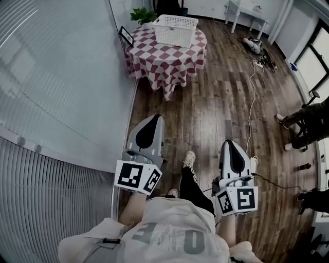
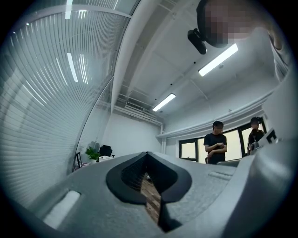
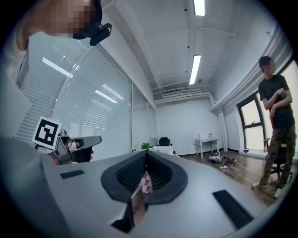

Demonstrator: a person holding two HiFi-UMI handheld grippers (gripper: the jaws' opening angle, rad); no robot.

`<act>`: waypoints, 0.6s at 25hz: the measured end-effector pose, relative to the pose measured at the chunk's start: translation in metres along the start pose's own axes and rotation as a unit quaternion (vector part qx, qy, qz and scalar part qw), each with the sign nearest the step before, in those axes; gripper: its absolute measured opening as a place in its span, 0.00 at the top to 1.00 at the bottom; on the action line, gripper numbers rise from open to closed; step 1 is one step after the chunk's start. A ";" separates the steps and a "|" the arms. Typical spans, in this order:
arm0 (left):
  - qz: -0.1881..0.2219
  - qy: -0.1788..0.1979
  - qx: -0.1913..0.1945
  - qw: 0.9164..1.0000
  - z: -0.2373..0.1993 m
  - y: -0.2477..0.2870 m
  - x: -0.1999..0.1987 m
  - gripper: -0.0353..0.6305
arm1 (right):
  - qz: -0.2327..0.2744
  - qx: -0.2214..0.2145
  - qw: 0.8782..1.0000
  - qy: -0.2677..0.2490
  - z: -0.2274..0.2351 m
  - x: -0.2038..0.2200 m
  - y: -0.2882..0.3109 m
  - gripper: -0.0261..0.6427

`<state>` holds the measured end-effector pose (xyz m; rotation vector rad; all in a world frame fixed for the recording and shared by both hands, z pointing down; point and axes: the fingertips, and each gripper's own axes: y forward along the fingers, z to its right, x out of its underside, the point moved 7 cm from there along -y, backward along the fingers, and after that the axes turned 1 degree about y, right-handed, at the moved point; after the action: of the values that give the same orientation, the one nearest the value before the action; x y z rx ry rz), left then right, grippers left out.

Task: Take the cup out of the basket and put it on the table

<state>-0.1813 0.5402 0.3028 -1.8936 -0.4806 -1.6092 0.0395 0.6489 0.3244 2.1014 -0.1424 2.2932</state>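
A white mesh basket (image 1: 176, 29) stands on a round table with a red-and-white checked cloth (image 1: 164, 56), far ahead of me across the wooden floor. The cup does not show; the basket's inside is hidden from here. My left gripper (image 1: 158, 118) is held low near my body, pointing toward the table, its jaws shut and empty. My right gripper (image 1: 230, 143) hangs beside it to the right, also shut with nothing in it. In the right gripper view the basket (image 3: 164, 148) sits small in the distance beyond the closed jaws.
A glass wall with blinds (image 1: 61, 87) runs along the left. A potted plant (image 1: 142, 15) and a picture frame (image 1: 126, 36) sit by the table. A white cable (image 1: 251, 102) trails over the floor. Seated persons' legs (image 1: 303, 126) are at the right; a white desk (image 1: 247, 13) stands behind.
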 end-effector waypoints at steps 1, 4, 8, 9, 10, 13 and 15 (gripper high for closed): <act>0.000 0.004 -0.001 1.000 -0.003 0.005 0.002 0.94 | 0.003 -0.005 1.000 0.002 0.002 0.003 0.008 0.94; 0.006 0.016 -0.006 1.000 -0.016 0.026 0.003 0.94 | 0.011 -0.026 1.000 0.009 0.010 0.010 0.041 0.94; 0.009 0.026 -0.022 0.999 -0.037 0.064 0.002 0.94 | 0.008 -0.049 0.999 0.005 0.021 0.011 0.098 0.94; 0.010 0.027 -0.027 0.999 -0.043 0.075 0.001 0.94 | 0.007 -0.054 0.998 0.005 0.025 0.009 0.114 0.94; 0.011 0.027 -0.034 0.999 -0.049 0.086 0.000 0.94 | 0.007 -0.060 0.998 0.005 0.029 0.007 0.130 0.94; 0.024 0.024 -0.053 0.998 -0.070 0.121 -0.001 0.94 | 0.010 -0.079 0.997 0.006 0.044 0.003 0.181 0.94; 0.033 0.022 -0.065 0.997 -0.086 0.147 0.001 0.94 | 0.013 -0.091 0.996 0.006 0.056 0.001 0.217 0.94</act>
<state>-0.1549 0.3737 0.2802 -1.9420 -0.2972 -1.6706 0.0767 0.4282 0.3196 2.0083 -0.3653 2.2103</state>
